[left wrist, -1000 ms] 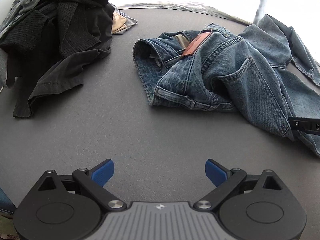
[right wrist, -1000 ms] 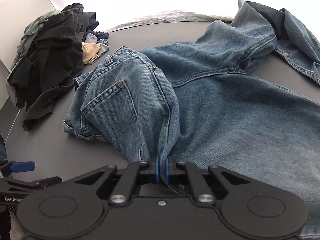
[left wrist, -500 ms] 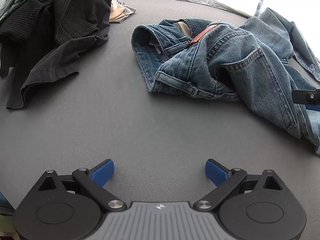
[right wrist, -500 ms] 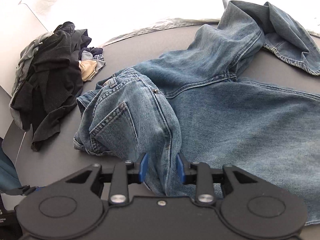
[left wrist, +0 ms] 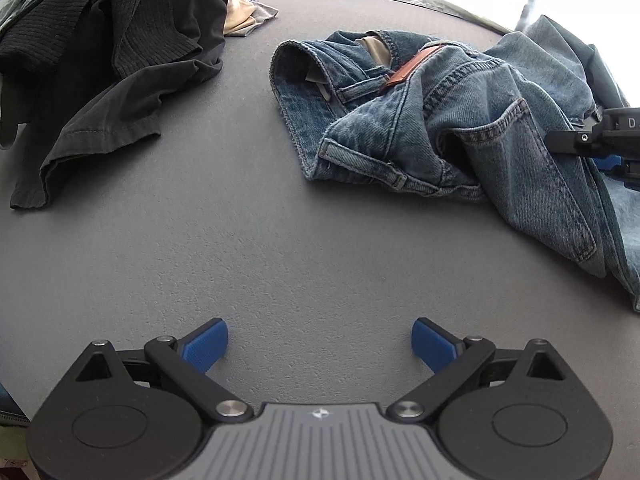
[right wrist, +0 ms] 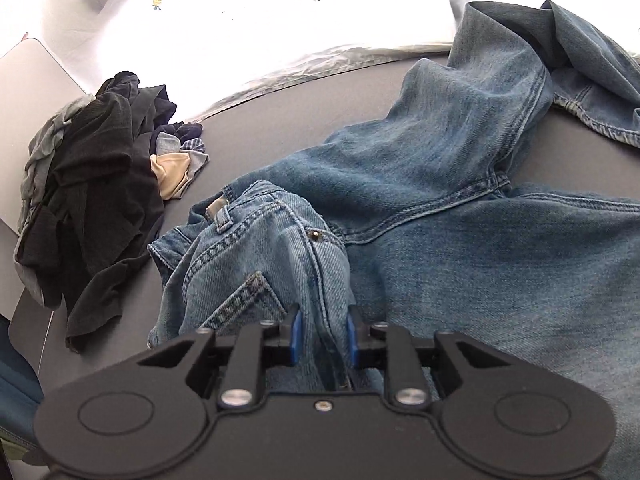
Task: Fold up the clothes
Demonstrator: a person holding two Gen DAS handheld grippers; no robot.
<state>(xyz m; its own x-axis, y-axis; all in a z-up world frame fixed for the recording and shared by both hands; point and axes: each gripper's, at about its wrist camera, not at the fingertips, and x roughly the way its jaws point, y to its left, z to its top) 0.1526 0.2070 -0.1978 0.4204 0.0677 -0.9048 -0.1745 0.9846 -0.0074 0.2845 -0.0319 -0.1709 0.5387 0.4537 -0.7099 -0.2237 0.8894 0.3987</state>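
Blue jeans (right wrist: 460, 240) lie crumpled on the grey table (left wrist: 240, 220), waistband and brown leather patch (left wrist: 408, 70) to the left in the left wrist view, legs running right. My right gripper (right wrist: 322, 338) is partly open, its blue pads (right wrist: 295, 336) astride a raised fold of the jeans beside the back pocket (right wrist: 240, 304); the fabric sits loose between them. It also shows at the right edge of the left wrist view (left wrist: 600, 140). My left gripper (left wrist: 320, 344) is wide open and empty, low over bare table, well short of the jeans (left wrist: 460, 128).
A heap of dark clothes (left wrist: 100, 60) lies at the table's back left, with a tan and plaid item (right wrist: 176, 172) beside it. A white patterned sheet (right wrist: 280, 20) lies beyond the table's far edge. A teal object (right wrist: 16, 380) is at the lower left.
My right gripper was shut on the jeans fold a second ago and has since opened, rising a little. My left gripper stayed open and moved slightly forward over the table.
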